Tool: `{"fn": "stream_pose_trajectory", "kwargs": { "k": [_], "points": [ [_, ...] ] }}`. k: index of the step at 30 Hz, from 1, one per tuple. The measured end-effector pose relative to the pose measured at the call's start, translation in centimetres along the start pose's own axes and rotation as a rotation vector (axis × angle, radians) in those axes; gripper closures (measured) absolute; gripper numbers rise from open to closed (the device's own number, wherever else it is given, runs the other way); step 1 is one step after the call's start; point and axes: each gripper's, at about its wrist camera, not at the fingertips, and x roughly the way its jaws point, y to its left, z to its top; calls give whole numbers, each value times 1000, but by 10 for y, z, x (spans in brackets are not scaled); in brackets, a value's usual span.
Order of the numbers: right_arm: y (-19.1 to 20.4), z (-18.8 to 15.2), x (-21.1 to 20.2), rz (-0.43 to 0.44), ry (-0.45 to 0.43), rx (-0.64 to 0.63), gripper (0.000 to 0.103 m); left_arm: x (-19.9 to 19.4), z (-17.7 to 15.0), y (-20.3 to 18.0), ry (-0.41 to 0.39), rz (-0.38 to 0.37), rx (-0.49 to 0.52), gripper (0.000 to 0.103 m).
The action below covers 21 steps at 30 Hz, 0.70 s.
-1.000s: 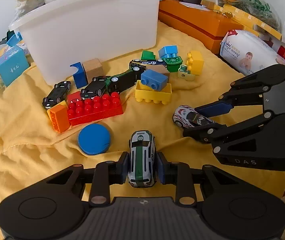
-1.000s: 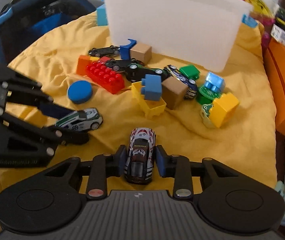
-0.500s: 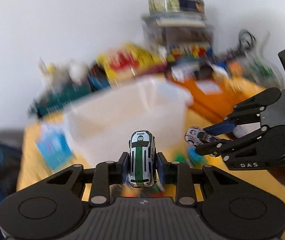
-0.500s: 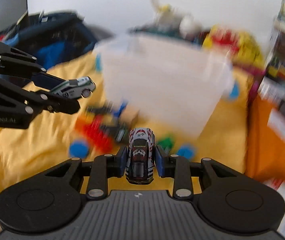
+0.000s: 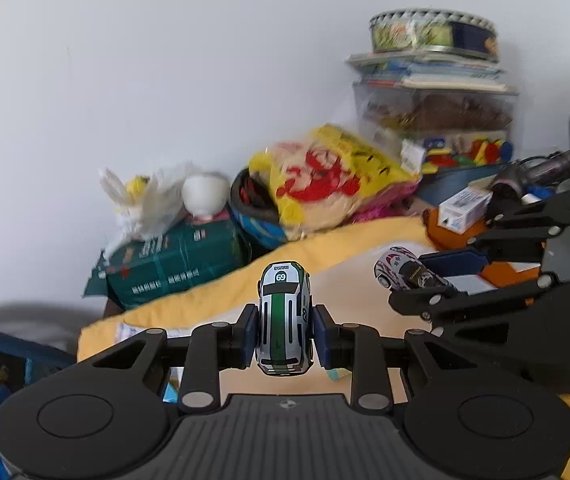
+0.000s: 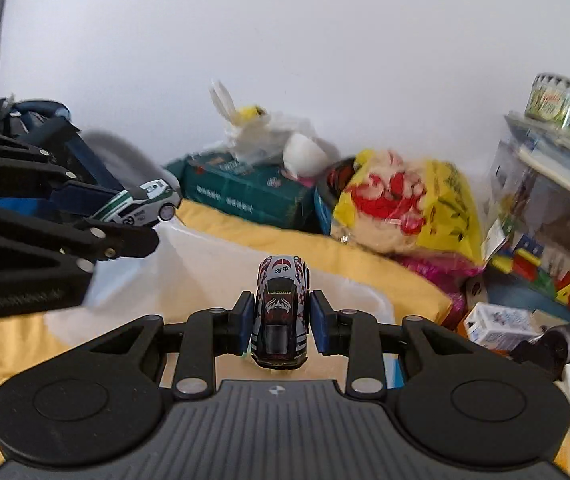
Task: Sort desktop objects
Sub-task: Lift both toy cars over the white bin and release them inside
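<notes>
- The left gripper (image 5: 284,330) is closed on a silver toy car with a green stripe and the number 69 (image 5: 284,318), its blue pads pressing both sides of the car at the lower centre of the left wrist view.
- The car's nose points up and away from the camera.
- The right gripper (image 6: 281,322) is clamped the same way on a dark toy car with red flame markings and a checkered roof (image 6: 281,312), low in the centre of the right wrist view.
- In the right wrist view the left gripper shows at the left edge, above the rim of the translucent white bin (image 6: 189,240).
- The bin sits on the yellow cloth (image 6: 325,252) directly behind and below both cars.
- In the left wrist view the right gripper reaches in from the right side of the frame.
- Beyond the cloth lie a green box (image 5: 173,264), a yellow and red bag (image 5: 325,176) and a round tin (image 5: 433,34) on stacked boxes at the upper right.
</notes>
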Motion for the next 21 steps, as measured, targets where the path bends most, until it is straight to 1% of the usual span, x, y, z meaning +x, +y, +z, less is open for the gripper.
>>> {"fn": "stream_pose_trajectory", "kwargs": {
  "k": [4, 7, 8, 10, 11, 14, 16, 18, 20, 21],
  "points": [
    [6, -7, 18, -11, 31, -20, 70, 26, -10, 4, 64, 11, -28, 71],
    [10, -10, 28, -9, 61, -16, 69, 31, -16, 4, 74, 14, -43, 70],
    [11, -12, 29, -9, 65, -23, 69, 28, -17, 3, 64, 14, -37, 69],
    [13, -14, 25, -26, 38, -44, 68, 18, -19, 3, 31, 14, -32, 65],
    [13, -15, 23, -36, 24, -51, 66, 12, -20, 4, 13, 17, -37, 61],
    [11, -14, 14, -31, -14, -29, 65, -17, -21, 8, -48, -10, -77, 60],
    [11, -15, -2, -25, -52, -14, 65, -40, -24, 8, -102, -23, -91, 60],
    [12, -19, -21, -22, -105, -12, 59, -66, -33, 10, -161, -43, -94, 56],
    [13, -28, -46, 2, -159, 0, 57, -89, -47, 10, -187, -63, -82, 54],
    [12, -35, -57, 28, -181, 7, 55, -99, -57, 9, -189, -71, -66, 54]
  ]
}}
